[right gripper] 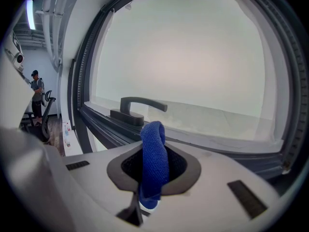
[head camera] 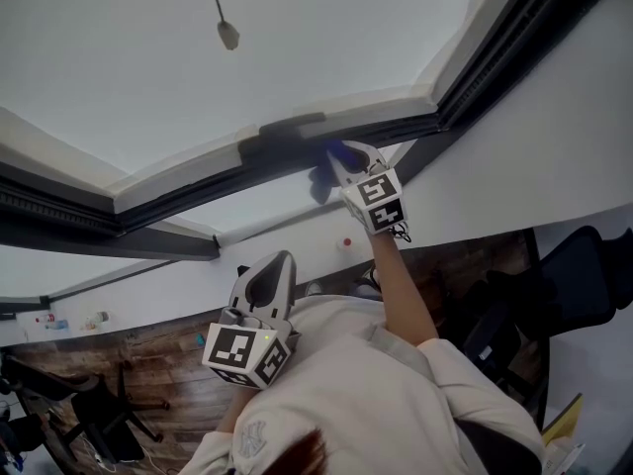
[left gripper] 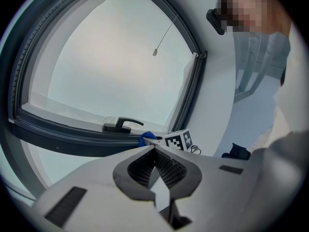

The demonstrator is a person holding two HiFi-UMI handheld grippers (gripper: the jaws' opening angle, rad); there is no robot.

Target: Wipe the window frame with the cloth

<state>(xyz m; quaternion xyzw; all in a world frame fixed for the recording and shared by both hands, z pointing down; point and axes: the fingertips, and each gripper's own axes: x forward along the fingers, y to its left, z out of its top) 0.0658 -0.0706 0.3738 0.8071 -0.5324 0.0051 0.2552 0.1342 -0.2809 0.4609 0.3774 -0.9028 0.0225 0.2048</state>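
The dark window frame [head camera: 287,151] runs across the head view, with a black handle [head camera: 282,127] on it. My right gripper [head camera: 343,158] is raised to the frame just right of the handle and is shut on a folded blue cloth [head camera: 334,154]. In the right gripper view the cloth [right gripper: 153,158] stands up between the jaws, close to the handle [right gripper: 137,108] and frame [right gripper: 104,129]. My left gripper [head camera: 280,262] hangs lower, away from the frame, shut on nothing. In the left gripper view its jaws meet at the left gripper [left gripper: 155,150], with the cloth [left gripper: 146,138] beyond.
A blind cord pull [head camera: 227,34] hangs in front of the pane. Small bottles [head camera: 49,322] stand on the white sill at left. Black office chairs [head camera: 109,419] stand on the wooden floor below. A person [right gripper: 36,93] stands far off at left.
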